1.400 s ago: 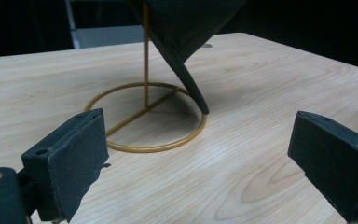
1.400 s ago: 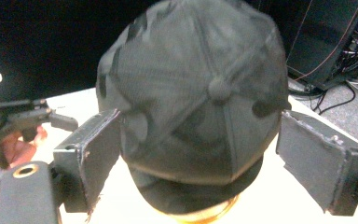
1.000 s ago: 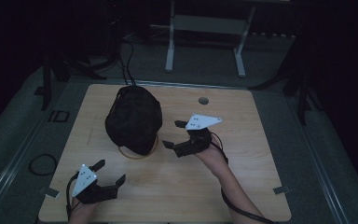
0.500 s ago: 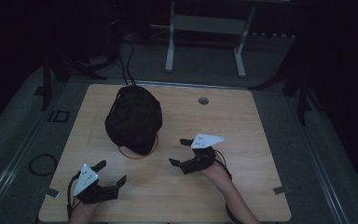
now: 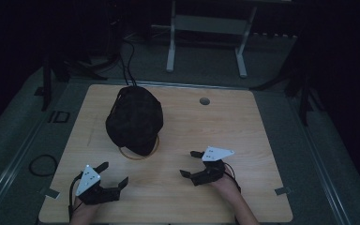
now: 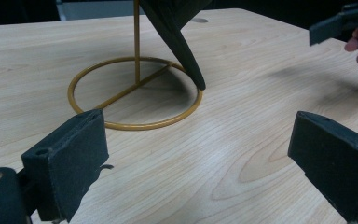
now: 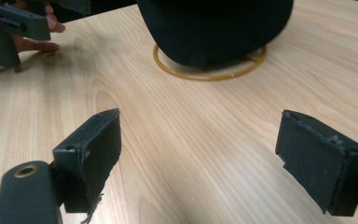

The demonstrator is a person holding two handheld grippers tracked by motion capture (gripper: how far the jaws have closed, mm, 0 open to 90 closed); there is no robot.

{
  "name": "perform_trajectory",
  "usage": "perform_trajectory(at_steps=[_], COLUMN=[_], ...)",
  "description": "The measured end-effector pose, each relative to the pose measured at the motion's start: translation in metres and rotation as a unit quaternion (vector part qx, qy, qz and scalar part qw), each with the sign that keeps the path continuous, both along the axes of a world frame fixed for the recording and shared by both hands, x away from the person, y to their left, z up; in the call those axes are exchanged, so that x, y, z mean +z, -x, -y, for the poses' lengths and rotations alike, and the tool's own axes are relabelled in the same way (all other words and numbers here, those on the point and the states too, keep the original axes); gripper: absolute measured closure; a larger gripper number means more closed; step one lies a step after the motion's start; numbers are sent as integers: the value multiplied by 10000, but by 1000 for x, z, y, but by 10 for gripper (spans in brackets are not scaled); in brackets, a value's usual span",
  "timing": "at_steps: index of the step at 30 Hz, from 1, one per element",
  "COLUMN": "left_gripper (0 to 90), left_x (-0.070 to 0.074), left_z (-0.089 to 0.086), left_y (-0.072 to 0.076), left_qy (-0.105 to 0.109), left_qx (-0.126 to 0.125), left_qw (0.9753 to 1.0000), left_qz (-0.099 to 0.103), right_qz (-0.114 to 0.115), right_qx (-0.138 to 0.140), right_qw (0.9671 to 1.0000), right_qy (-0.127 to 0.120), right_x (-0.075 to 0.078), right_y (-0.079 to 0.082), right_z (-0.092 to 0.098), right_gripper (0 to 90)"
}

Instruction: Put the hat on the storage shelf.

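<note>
Two tongs, left (image 5: 111,174) and right (image 5: 191,164), rest low over the desk (image 5: 243,136) with jaws spread and empty, both aimed at the cap (image 5: 134,118) perched on its ringed stand (image 6: 136,91), probably poised to lift it off.

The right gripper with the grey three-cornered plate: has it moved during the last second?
Yes. The right gripper has drawn back toward the person's table edge, away from the dark cap on its yellow wire stand, which has stayed put.
</note>
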State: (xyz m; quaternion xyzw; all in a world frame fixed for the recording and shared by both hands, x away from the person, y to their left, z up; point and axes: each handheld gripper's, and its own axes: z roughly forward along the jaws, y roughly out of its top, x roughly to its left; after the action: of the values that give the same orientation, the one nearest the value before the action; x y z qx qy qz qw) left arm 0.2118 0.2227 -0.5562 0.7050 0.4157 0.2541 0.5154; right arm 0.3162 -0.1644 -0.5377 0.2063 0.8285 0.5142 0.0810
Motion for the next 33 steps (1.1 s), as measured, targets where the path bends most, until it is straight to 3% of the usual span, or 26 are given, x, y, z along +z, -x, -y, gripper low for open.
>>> perform_trajectory(at_steps=[20, 26, 33], left_gripper=[51, 51, 51], left_x=[0, 0, -1], left_z=[0, 0, 0], left_y=[0, 0, 0], left_qy=[40, 25, 11], left_qx=[5, -16, -13], left_qw=[10000, 10000, 10000], left_qz=[-11, -14, -14], right_qz=[-66, 111, 110], right_qx=[-492, -696, -862], right_qw=[9986, 9972, 9960], right_qy=[160, 255, 216], right_x=[-18, -17, -16], right_y=[14, 15, 13], right_z=[56, 69, 79], right_gripper=[141, 141, 142])
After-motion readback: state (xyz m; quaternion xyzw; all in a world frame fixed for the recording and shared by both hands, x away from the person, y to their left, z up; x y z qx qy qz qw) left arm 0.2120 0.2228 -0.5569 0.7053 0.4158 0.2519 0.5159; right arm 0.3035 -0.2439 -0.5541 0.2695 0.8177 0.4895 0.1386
